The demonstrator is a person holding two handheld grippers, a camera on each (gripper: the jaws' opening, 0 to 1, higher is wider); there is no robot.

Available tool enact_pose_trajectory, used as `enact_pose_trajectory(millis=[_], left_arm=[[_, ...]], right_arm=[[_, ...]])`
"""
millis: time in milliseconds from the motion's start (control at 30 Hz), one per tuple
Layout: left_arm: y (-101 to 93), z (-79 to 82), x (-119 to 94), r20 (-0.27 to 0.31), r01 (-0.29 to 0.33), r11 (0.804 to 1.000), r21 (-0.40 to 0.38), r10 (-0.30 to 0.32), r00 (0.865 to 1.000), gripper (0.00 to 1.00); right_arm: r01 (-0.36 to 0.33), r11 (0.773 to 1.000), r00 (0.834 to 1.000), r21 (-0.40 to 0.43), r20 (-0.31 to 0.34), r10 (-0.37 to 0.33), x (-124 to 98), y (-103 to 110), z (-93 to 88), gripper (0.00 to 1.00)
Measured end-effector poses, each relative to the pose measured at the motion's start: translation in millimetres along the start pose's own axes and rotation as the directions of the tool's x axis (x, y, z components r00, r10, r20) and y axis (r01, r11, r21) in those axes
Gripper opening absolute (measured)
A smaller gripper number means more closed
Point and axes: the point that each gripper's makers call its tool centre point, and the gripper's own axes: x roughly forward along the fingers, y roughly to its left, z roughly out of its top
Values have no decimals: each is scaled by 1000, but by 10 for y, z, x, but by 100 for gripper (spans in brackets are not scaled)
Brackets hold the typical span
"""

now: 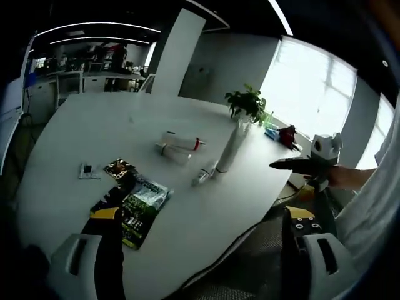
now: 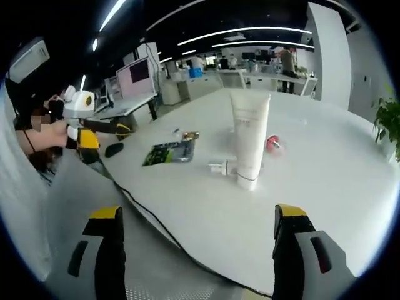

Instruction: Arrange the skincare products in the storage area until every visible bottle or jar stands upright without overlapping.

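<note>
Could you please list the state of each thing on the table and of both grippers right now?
Tall white squeeze tube: upright on its cap.
Small white bottle: lying on its side at the tube's base.
Clear bottle with red cap: lying flat.
Green foil sachet: lying flat on the white table.
Potted green plant: upright.
Left gripper: jaws open, empty.
Right gripper: jaws open, empty.

The left gripper [image 1: 200, 250] is held with its jaws spread wide apart, nothing between them. The right gripper [image 2: 197, 250] is likewise wide open and empty. Each gripper is held in one of the person's hands, raised at the body's side.
</note>
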Motion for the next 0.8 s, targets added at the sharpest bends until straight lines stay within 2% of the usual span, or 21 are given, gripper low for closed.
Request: enact_pose_trajectory(millis=[100, 233, 300, 400, 567, 700, 800], left_arm=[[-17, 130, 87, -8, 28, 999, 35, -27, 1000, 99], [-74, 261, 234, -52, 61, 994, 94, -56, 997, 99], [-38, 315, 323, -57, 71, 991, 111, -65, 996, 99], [-27, 434, 430, -47, 81, 990, 112, -76, 996, 99], [47, 555, 613, -55, 59, 990, 124, -53, 997, 99], [64, 663, 748, -52, 76, 989, 128, -69, 996, 99], [76, 717, 865, -79, 85, 984, 157, -74, 994, 99]], right_arm=[[3, 1000, 1000, 20, 1, -3, -7, -26, -10, 100], [28, 998, 999, 50, 25, -29, -23, -81, 16, 100], [28, 997, 999, 69, 22, -30, -15, -111, 10, 100], [29, 997, 999, 65, 15, -30, -12, -102, -5, 100], [32, 998, 999, 47, 14, -32, 0, -83, 0, 100], [24, 998, 1000, 51, 7, -24, -3, -70, -10, 100], [27, 998, 1000, 64, 0, -27, 0, -82, -20, 100]])
